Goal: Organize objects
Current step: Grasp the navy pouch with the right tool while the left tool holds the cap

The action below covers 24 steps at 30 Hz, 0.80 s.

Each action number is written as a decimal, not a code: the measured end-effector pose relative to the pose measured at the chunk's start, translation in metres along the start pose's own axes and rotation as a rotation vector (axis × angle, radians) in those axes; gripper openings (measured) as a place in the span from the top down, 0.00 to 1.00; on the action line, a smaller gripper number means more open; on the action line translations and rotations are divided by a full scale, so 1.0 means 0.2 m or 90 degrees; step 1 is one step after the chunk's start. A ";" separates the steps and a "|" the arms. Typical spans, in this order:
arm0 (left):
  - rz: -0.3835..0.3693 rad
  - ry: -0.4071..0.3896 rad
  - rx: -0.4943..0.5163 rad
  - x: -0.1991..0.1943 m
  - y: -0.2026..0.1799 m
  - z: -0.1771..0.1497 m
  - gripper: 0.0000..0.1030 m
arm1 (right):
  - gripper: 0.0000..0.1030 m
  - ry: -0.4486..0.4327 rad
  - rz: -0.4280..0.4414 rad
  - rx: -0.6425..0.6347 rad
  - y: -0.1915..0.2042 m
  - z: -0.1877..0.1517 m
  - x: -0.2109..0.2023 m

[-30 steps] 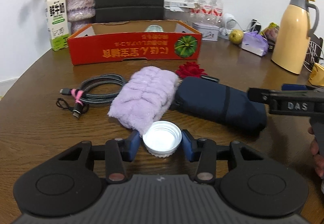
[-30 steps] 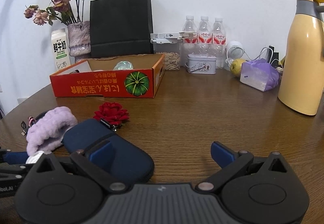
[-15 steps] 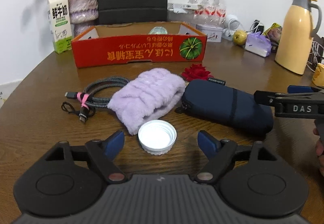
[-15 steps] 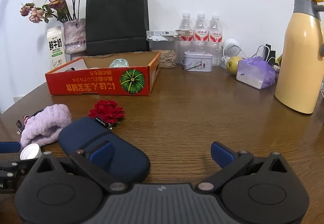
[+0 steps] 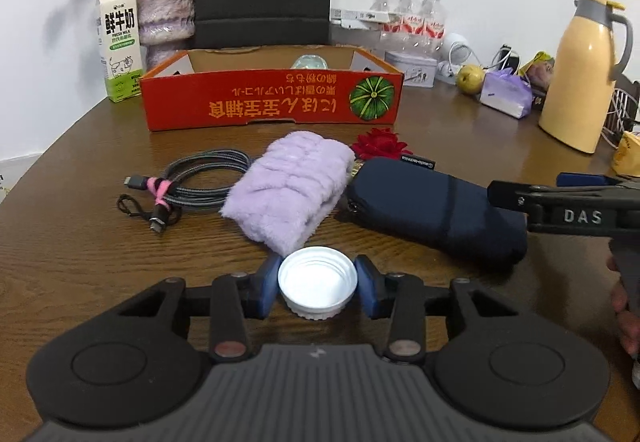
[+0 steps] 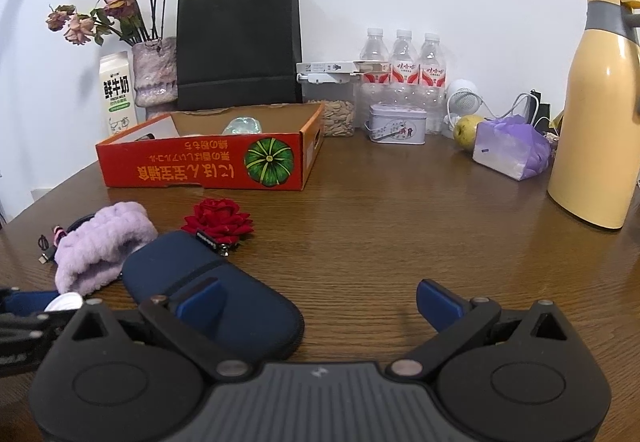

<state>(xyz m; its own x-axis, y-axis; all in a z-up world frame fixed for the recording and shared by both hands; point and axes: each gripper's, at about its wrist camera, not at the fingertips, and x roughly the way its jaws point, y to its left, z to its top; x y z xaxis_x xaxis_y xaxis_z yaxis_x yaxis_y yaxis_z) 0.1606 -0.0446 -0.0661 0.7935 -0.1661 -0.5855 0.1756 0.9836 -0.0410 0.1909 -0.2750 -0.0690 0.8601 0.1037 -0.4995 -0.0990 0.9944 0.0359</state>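
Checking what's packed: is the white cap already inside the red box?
No, the white cap sits on the table between the left gripper pads, outside the red box.

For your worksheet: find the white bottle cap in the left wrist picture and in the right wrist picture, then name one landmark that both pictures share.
Left wrist view: the white bottle cap sits low at centre, between the closing blue pads of the left gripper.
Right wrist view: only a sliver of the cap shows at the far left edge, below the purple fluffy cloth.
Shared landmark: the red cardboard box with the green pumpkin print.
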 end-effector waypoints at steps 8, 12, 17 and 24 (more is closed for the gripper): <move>0.036 -0.041 -0.015 -0.09 0.15 0.01 0.61 | 0.00 -0.001 0.012 -0.010 0.01 0.00 0.00; 0.080 -0.053 -0.023 -0.07 0.25 0.07 0.60 | 0.00 -0.013 0.022 -0.026 0.04 0.00 -0.01; 0.106 -0.068 -0.007 -0.04 0.34 0.13 0.60 | 0.00 -0.014 0.037 -0.042 0.08 0.00 -0.02; 0.096 -0.072 -0.034 -0.03 0.43 0.11 0.60 | 0.00 0.003 0.063 -0.061 0.12 0.01 0.01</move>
<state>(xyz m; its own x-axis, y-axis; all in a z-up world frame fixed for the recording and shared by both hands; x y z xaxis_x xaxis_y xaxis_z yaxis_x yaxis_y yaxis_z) 0.1841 0.0401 -0.0486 0.8691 -0.0197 -0.4943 0.0200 0.9998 -0.0046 0.1911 -0.2516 -0.0665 0.8416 0.2005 -0.5015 -0.2305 0.9731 0.0022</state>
